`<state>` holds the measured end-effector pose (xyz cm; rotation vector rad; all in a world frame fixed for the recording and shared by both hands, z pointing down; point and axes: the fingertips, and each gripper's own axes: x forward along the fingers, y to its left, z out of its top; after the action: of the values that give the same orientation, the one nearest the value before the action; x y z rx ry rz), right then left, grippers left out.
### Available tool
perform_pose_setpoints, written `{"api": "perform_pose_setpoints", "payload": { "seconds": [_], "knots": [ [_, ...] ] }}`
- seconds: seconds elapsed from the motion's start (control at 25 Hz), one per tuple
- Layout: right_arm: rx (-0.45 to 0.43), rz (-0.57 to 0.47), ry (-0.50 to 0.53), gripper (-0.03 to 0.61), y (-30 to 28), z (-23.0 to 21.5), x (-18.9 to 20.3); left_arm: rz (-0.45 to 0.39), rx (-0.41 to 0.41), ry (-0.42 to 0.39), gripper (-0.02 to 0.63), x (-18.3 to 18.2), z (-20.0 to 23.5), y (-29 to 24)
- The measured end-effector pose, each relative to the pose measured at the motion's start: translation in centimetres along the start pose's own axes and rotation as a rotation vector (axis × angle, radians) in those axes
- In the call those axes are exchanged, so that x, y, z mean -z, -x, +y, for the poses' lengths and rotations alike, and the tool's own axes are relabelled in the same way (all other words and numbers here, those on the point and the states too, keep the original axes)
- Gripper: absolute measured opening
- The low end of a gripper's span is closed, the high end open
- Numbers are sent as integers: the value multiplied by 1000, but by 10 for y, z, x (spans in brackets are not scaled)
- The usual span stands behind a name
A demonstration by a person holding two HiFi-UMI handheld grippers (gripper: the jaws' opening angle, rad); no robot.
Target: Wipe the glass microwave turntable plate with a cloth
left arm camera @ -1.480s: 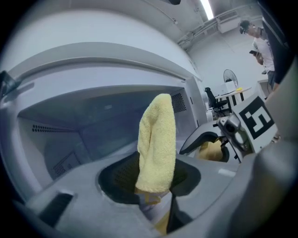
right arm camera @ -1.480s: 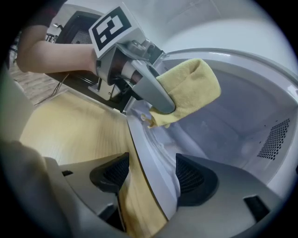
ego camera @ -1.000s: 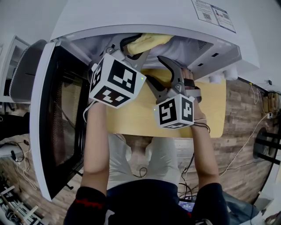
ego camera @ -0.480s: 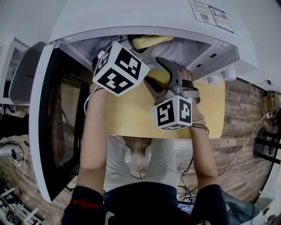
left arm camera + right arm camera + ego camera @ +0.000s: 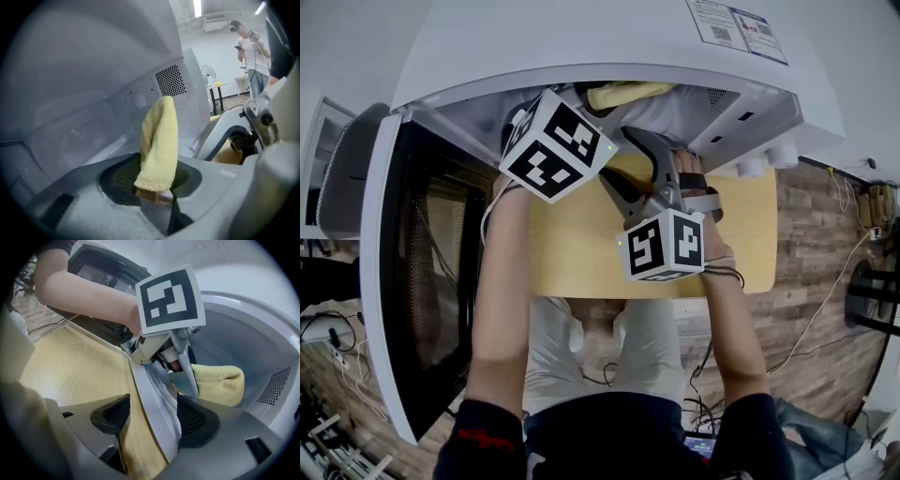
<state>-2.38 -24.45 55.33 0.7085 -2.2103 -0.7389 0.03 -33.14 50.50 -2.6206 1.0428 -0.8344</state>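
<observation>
The glass turntable plate (image 5: 150,394) stands on edge, tilted, and runs between the jaws of my right gripper (image 5: 152,416), which is shut on its rim. My left gripper (image 5: 152,180) is shut on a folded yellow cloth (image 5: 159,140). In the right gripper view the cloth (image 5: 218,383) lies against the far face of the plate, just beyond the left gripper (image 5: 180,366). From the head view both grippers reach into the microwave's mouth: the left gripper (image 5: 581,94) with the cloth (image 5: 623,94) deeper in, the right gripper (image 5: 623,159) at the opening.
The white microwave (image 5: 581,37) has its door (image 5: 422,272) swung open to the left. Its cavity wall with a vent grille (image 5: 171,80) is close around the cloth. A light wooden table (image 5: 581,244) lies under the arms. A person (image 5: 251,51) stands far off in the room.
The left gripper has moved up and deeper into the microwave with the cloth, so less cloth shows from above. The right gripper with the plate has shifted slightly left.
</observation>
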Motion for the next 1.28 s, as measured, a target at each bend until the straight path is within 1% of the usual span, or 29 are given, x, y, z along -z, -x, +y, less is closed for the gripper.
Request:
{"api": "perform_pose_setpoints", "payload": {
  "seconds": [0.12,0.48,0.6,0.84,1.04,1.28],
  "knots": [
    [0,-1,1,276,0,0,0,4,10,10,130,1,1,0],
    [2,4,16,276,-1,0,0,5,-6,5,130,3,4,4],
    [3,7,13,276,-1,0,0,22,-27,4,130,7,8,7],
    [6,7,19,276,-2,0,0,43,-88,29,130,17,22,14],
    [6,10,20,275,-1,0,1,57,-124,57,130,21,28,17],
    [11,17,21,276,-2,-2,3,100,-217,130,130,29,38,25]
  ]
}}
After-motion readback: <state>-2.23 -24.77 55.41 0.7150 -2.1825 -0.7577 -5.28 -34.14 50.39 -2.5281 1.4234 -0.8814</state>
